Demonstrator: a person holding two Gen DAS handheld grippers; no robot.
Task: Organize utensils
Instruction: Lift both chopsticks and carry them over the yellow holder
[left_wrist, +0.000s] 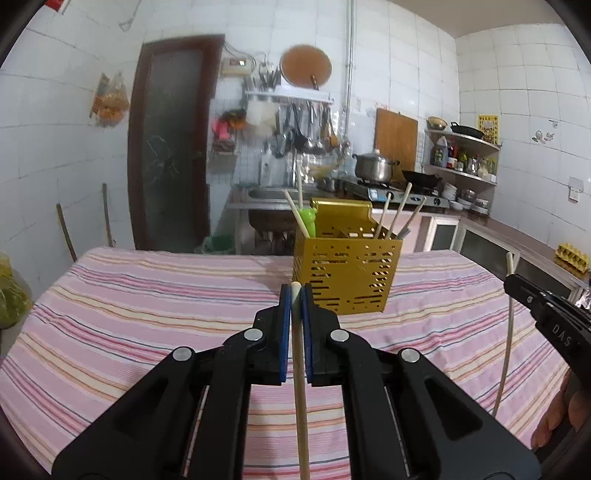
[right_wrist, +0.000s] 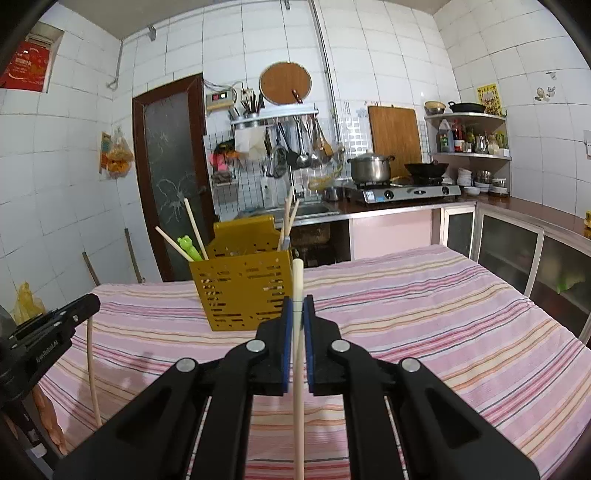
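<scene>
A gold perforated utensil holder (left_wrist: 347, 273) stands on the striped tablecloth, also in the right wrist view (right_wrist: 242, 291). It holds several chopsticks and a green utensil (left_wrist: 308, 221). My left gripper (left_wrist: 295, 291) is shut on a pale chopstick (left_wrist: 301, 387) that hangs down, just in front of the holder. My right gripper (right_wrist: 297, 302) is shut on another pale chopstick (right_wrist: 297, 369), to the right of the holder. Each gripper shows at the edge of the other's view, the right gripper (left_wrist: 517, 284) and the left gripper (right_wrist: 86, 301), each with its chopstick hanging.
The table with the pink striped cloth (left_wrist: 147, 295) fills the foreground. Behind are a sink (left_wrist: 269, 195), a stove with a pot (left_wrist: 373, 166) and a wok, a counter along the right wall, and a dark door (left_wrist: 170, 140).
</scene>
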